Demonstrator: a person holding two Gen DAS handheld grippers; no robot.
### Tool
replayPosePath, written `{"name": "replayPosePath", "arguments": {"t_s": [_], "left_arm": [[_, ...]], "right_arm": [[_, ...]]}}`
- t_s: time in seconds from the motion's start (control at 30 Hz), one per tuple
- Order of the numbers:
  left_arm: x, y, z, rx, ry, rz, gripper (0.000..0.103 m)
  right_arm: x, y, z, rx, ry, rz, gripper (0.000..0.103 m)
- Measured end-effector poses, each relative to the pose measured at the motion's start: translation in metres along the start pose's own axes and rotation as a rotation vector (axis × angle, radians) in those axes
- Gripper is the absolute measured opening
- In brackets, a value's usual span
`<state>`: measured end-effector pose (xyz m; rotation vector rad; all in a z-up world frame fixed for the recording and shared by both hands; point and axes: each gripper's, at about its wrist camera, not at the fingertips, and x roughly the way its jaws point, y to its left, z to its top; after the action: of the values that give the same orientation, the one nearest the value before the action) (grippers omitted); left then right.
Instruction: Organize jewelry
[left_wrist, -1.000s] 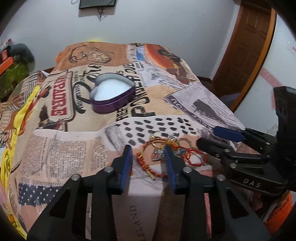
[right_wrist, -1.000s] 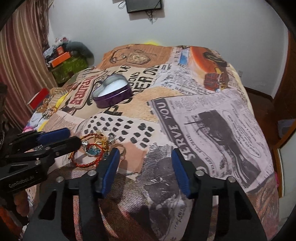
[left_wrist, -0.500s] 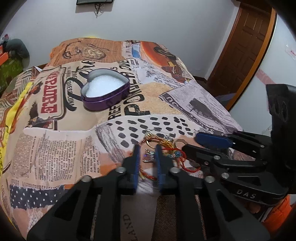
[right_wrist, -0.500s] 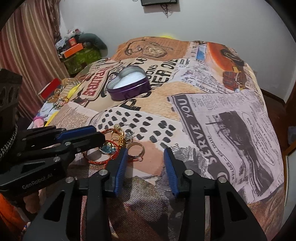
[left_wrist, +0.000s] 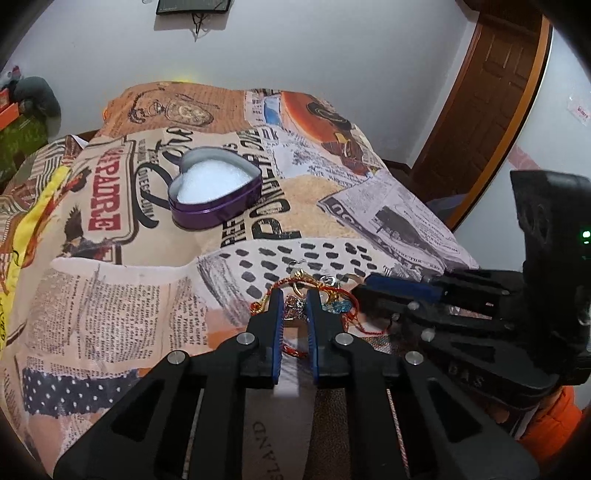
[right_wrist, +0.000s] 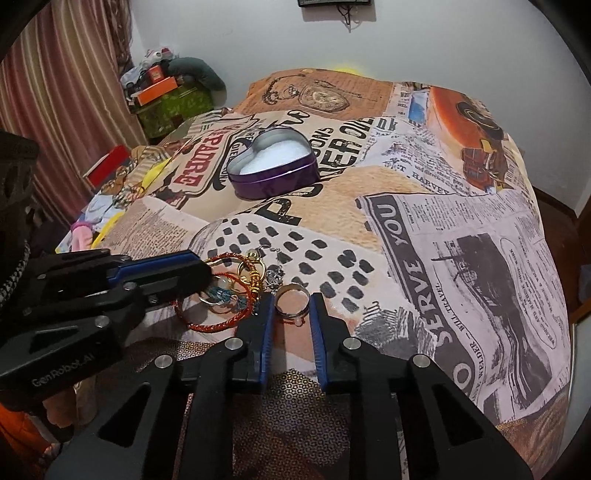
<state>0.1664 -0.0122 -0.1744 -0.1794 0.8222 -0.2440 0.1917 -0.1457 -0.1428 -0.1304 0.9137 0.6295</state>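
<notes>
A jewelry pile of red cord bracelets, gold rings and a blue-stone piece lies on the printed bedspread near its front edge. My left gripper is shut on a small silver charm in that pile; the right wrist view shows it reaching in from the left. My right gripper has its jaws closing on a silver ring, with the pads at its two sides. The left wrist view shows this gripper coming in from the right. Farther back stands an open purple heart-shaped tin with white padding.
The bedspread falls away at the right and front. A wooden door is beyond the bed's right side. A striped curtain, a red box and stacked clutter sit left. An orange sleeve holds the right gripper.
Both grippers' jaws have narrowed from wide apart. The left has closed on the charm in the pile, the right around the silver ring. Both have edged closer to the jewelry.
</notes>
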Motion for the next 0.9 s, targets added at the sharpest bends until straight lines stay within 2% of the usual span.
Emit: {"name": "replayPosePath", "arguments": {"t_s": [0.03, 0.37, 0.5, 0.57, 0.63, 0.7, 0.9], "left_arm": [[-0.002, 0.000, 0.001, -0.001, -0.005, 0.001, 0.010], [-0.026, 0.002, 0.005, -0.009, -0.057, 0.026, 0.010], [-0.033, 0.007, 0.004, -0.016, -0.075, 0.049, 0.010], [-0.036, 0.011, 0.003, -0.020, -0.079, 0.061, 0.010], [-0.037, 0.013, 0.001, -0.024, -0.079, 0.068, 0.010], [-0.037, 0.017, -0.002, -0.025, -0.077, 0.076, 0.010], [-0.036, 0.025, -0.008, -0.034, -0.068, 0.086, 0.010]], "right_arm": [[0.000, -0.002, 0.000, 0.010, 0.004, 0.003, 0.006], [-0.014, -0.006, 0.000, 0.035, -0.014, -0.026, 0.007], [-0.018, -0.007, 0.002, 0.062, -0.010, -0.012, 0.007], [-0.018, -0.007, 0.004, 0.078, 0.004, 0.001, 0.012], [-0.017, -0.005, 0.005, 0.088, 0.004, 0.015, 0.028], [-0.017, -0.001, 0.005, 0.093, -0.009, 0.019, 0.035], [-0.003, 0.011, 0.005, 0.071, 0.020, 0.035, 0.035]]}}
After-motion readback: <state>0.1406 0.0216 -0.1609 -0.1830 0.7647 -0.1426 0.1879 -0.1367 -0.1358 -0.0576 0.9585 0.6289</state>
